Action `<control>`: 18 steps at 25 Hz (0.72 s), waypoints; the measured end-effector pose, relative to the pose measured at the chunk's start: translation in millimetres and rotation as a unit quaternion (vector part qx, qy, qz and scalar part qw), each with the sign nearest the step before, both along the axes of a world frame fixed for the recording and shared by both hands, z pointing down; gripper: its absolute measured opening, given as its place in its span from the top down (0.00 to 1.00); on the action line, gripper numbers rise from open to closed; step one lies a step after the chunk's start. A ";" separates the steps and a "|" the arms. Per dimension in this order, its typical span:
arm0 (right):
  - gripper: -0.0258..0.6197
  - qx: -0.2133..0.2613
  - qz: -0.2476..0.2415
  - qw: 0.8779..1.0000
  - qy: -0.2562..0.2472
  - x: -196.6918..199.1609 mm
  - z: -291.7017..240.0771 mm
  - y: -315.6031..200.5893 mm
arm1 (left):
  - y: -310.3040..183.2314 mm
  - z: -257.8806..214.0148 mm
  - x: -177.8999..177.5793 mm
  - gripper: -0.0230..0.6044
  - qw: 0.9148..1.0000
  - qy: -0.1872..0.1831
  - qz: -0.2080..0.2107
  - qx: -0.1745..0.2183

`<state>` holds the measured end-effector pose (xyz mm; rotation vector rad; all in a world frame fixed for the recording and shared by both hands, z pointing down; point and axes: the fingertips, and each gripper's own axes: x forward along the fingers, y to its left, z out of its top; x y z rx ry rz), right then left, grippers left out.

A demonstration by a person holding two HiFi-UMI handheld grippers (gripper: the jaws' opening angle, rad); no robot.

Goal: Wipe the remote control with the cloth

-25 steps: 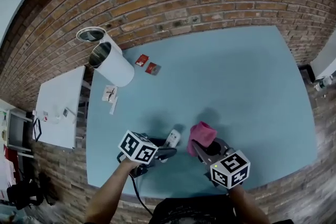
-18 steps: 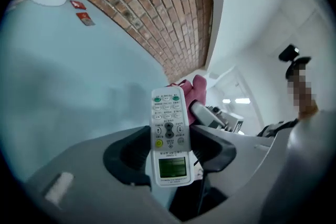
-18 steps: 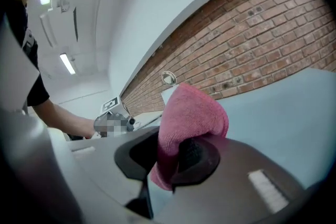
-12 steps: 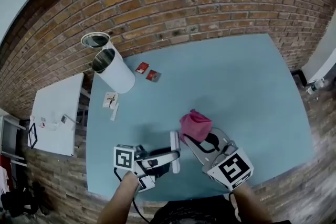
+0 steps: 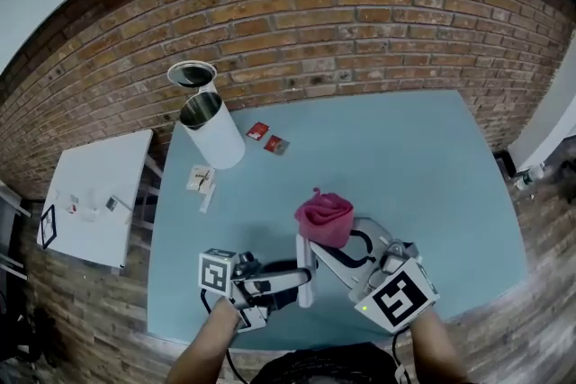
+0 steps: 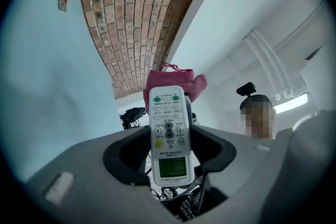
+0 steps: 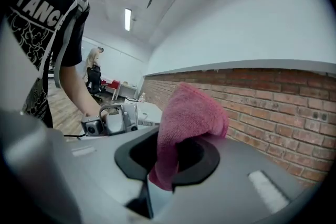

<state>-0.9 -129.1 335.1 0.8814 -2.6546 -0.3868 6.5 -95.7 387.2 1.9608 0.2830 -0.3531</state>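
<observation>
- Fingers on my left gripper (image 6: 169, 145) are clamped on the remote control (image 6: 168, 113). They pinch its two long edges about halfway down, near the yellow button. The button face and small display look back at that gripper's camera.
- On the right gripper (image 7: 176, 157), the fingers are closed on the pink cloth (image 7: 191, 113). A thick bunch stands up past the tips and a shorter tail hangs down between them.
- From the head view, both tools are held up off the blue surface (image 5: 414, 157). The remote stands in the air between them, with the cloth just beside its far end.
- In the left gripper view, the cloth shows behind the top of the remote. I cannot tell whether the two are touching.
- As I read it, picking up is done and I am at the start of the wipe itself. Both things are in hand and brought together, with no stroke I can confirm.
- Next, the cloth bunch has to come round onto the button face and press lightly, then draw along the length of the remote.
- For that I would hold the left side steady and let the right do the travelling.
- Since the left fingers cover the edges at mid-body, I expect only the upper half and the face to be easy to reach. The lower part by the display would likely need a changed angle.
</observation>
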 end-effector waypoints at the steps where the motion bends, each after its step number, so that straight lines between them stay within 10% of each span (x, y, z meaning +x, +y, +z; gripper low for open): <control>1: 0.86 0.001 -0.002 1.000 0.001 -2.4 -1.6 1.6 | -0.8 -0.6 -2.3 0.59 1.000 -0.002 -0.002 0.003; 18: 0.86 -0.007 -0.036 0.999 -0.015 -29.3 -1.3 24.1 | -34.4 -21.9 -31.1 0.58 0.995 0.050 -0.082 -0.030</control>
